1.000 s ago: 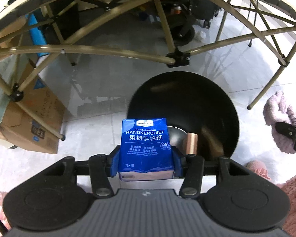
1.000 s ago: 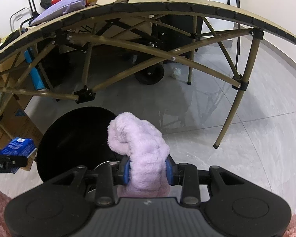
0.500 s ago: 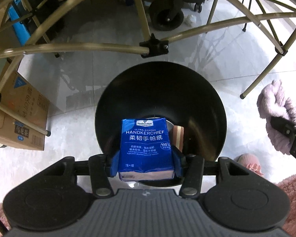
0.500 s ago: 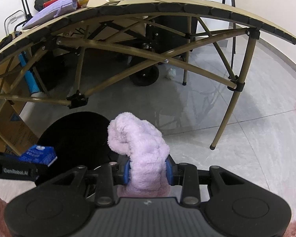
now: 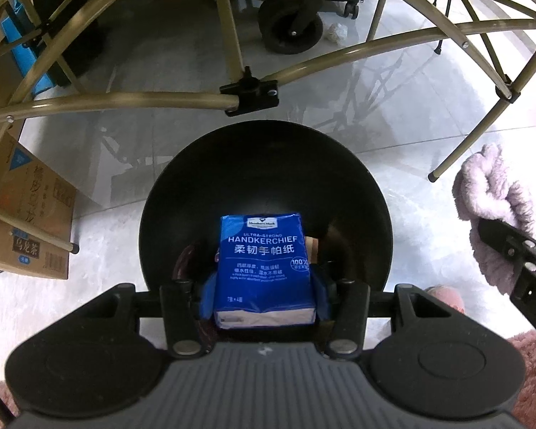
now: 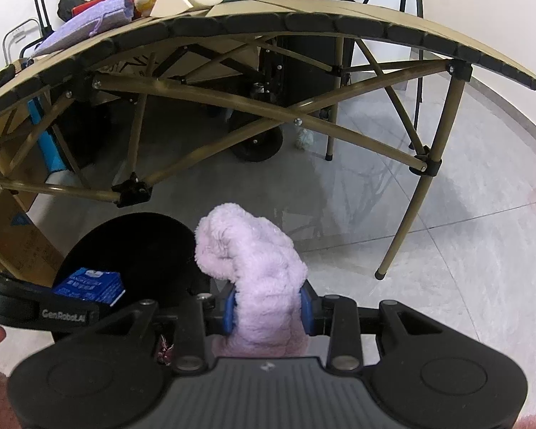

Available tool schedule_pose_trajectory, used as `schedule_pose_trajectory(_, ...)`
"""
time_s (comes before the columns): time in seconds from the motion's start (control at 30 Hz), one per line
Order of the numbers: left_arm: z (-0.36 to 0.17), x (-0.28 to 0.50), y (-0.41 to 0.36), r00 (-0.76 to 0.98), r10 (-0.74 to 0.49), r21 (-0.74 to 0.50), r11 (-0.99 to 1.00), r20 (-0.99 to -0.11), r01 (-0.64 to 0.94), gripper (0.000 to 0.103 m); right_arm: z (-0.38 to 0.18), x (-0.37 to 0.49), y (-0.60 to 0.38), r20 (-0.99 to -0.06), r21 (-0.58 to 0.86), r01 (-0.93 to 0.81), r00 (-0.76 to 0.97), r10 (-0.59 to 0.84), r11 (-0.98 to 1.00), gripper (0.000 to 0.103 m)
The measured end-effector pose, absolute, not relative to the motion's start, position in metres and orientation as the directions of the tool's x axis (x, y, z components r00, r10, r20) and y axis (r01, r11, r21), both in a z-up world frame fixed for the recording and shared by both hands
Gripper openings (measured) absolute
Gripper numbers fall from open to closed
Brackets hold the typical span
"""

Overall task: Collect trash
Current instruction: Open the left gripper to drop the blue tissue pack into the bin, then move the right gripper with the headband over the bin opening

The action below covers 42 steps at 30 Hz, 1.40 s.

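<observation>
A: Count?

B: One blue handkerchief pack (image 5: 264, 268), one lilac fluffy cloth (image 6: 261, 286), one black round bin (image 5: 357, 193) are seen. Some scraps lie inside the bin; number cannot be told.

A: Surroundings?

B: Glossy grey tiled floor (image 6: 446, 250). Folding counter (image 6: 303, 18) stands behind the bin, soft items piled on top. One cardboard box (image 5: 28, 232) is seen at the left.

A: Claws?

B: Left claw (image 5: 264, 298) is clamped on the pack, held over the bin's mouth. Right claw (image 6: 268, 309) is clamped on the cloth, just beside the bin.
</observation>
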<state>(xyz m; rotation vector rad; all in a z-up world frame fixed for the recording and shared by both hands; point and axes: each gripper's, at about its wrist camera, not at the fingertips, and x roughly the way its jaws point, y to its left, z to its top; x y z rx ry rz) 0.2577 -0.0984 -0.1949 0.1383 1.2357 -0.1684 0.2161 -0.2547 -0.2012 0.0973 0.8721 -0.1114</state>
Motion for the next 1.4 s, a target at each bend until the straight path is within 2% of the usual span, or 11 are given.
schedule_pose_trajectory(0.17, -0.191, 0.256, -0.099, 0.328, -0.066, 0.006, 0.977, -0.943, 0.214, 0.056, -0.201, 0.216, -0.252, -0.769, 0.033, 0.135, 0.636, -0.061, 0.990, 0.033)
schedule_pose_trajectory(0.2, -0.191, 0.256, -0.099, 0.331, -0.065, 0.008, 0.977, -0.941, 0.215, 0.063, -0.202, 0.217, -0.253, -0.769, 0.033, 0.135, 0.636, -0.061, 0.990, 0.033)
schedule_pose_trajectory(0.23, -0.190, 0.255, -0.099, 0.337, -0.058, 0.015, 0.978, -0.940, 0.210, 0.077, -0.202, 0.217, -0.253, -0.769, 0.032, 0.133, 0.636, -0.061, 0.991, 0.033)
schedule_pose_trajectory(0.3, -0.188, 0.256, -0.097, 0.346, -0.039, 0.030, 0.981, -0.938, 0.190, 0.096, -0.201, 0.217, -0.253, -0.769, 0.031, 0.132, 0.636, -0.061, 0.991, 0.033)
schedule_pose_trajectory(0.33, -0.187, 0.257, -0.095, 0.351, -0.030, 0.034, 0.984, -0.936, 0.174, 0.100, -0.201, 0.217, -0.253, -0.769, 0.031, 0.131, 0.637, -0.060, 0.991, 0.033)
schedule_pose_trajectory(0.5, -0.187, 0.262, -0.088, 0.327, -0.029, 0.015, 0.991, -0.945, 0.132, 0.103, -0.202, 0.217, -0.253, -0.769, 0.029, 0.131, 0.636, -0.061, 0.991, 0.033)
schedule_pose_trajectory(1.4, -0.183, 0.255, -0.073, 0.315, -0.014, 0.031, 0.990, -0.949, 0.135, 0.103, -0.200, 0.220, -0.243, -0.767, 0.028, 0.104, 0.640, -0.045, 0.994, 0.034)
